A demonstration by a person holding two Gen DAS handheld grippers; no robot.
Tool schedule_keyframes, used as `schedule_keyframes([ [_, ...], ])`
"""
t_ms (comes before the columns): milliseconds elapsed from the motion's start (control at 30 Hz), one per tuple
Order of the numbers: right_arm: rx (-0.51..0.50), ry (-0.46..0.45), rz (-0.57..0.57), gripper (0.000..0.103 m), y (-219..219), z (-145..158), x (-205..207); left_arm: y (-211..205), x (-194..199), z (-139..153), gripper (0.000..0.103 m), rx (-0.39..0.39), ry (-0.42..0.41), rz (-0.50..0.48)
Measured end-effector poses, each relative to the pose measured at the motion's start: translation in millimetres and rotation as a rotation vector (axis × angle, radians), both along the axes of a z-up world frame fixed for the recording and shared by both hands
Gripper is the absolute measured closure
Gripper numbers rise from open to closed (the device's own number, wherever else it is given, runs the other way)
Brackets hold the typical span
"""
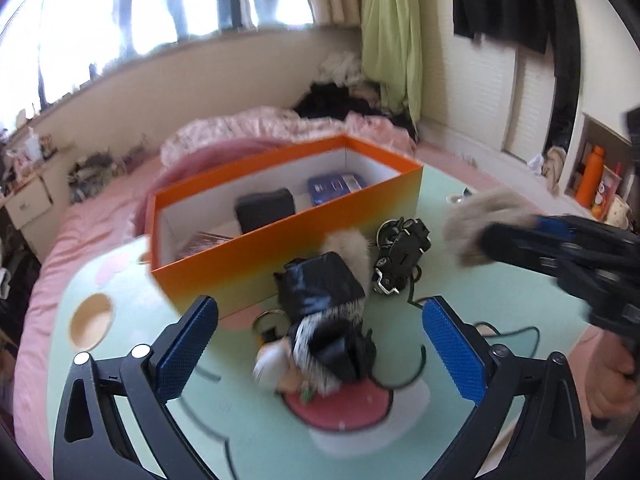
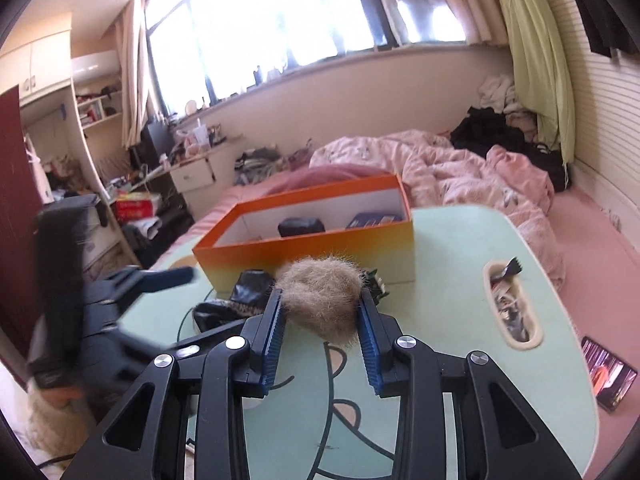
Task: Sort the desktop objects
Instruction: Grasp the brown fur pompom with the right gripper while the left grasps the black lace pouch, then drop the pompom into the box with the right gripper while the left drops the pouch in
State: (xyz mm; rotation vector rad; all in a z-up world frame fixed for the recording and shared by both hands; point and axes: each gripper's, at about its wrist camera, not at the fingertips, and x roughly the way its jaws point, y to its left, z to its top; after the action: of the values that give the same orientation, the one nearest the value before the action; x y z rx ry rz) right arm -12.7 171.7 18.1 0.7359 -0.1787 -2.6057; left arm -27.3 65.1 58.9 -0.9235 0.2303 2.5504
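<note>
My right gripper (image 2: 322, 304) is shut on a beige fur pompom (image 2: 320, 298) and holds it above the green table (image 2: 460, 240); the pompom also shows in the left wrist view (image 1: 476, 224). My left gripper (image 1: 318, 320) is open, low over a black and white doll figure (image 1: 324, 320) lying on the table. A black toy car (image 1: 400, 256) lies beside it. The orange box (image 1: 280, 248) stands behind them, with a black case (image 1: 266, 210) and a blue pack (image 1: 336, 186) inside.
A slot in the table at the right (image 2: 510, 306) holds small items. A phone (image 2: 608, 372) lies off the table's right edge. A round cup hole (image 1: 92, 320) sits at the left. Pink bedding (image 2: 460, 168) lies behind the table.
</note>
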Motion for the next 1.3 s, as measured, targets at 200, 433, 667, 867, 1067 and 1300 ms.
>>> schedule_keyframes([
  [200,-0.010,-0.003,-0.024,0.069,8.4,3.7,-4.9,-7.7,-31.1,-14.4,0.068,0.029,-0.119,-0.003],
  [433,-0.046,0.038,-0.055,0.069,21.8,33.3,-24.7,-42.3,-12.1,50.8,0.068,0.213,0.040,0.003],
  [667,0.035,-0.019,-0.022,0.068,-27.1,40.9,-102.2,-47.0,-64.2,79.1,0.040,0.284,0.119,0.113],
  [867,-0.087,-0.164,-0.022,0.060,-19.6,23.5,-131.9,-79.2,-65.7,52.6,0.019,0.347,0.088,0.251],
  [1067,-0.058,-0.053,-0.014,0.028,-15.6,28.6,-57.9,-89.8,3.1,36.7,0.019,0.265,0.026,0.145],
  [1300,0.184,-0.133,-0.032,0.019,-35.3,-19.5,-15.3,-61.5,34.8,-21.5,0.019,0.084,-0.125,0.106],
])
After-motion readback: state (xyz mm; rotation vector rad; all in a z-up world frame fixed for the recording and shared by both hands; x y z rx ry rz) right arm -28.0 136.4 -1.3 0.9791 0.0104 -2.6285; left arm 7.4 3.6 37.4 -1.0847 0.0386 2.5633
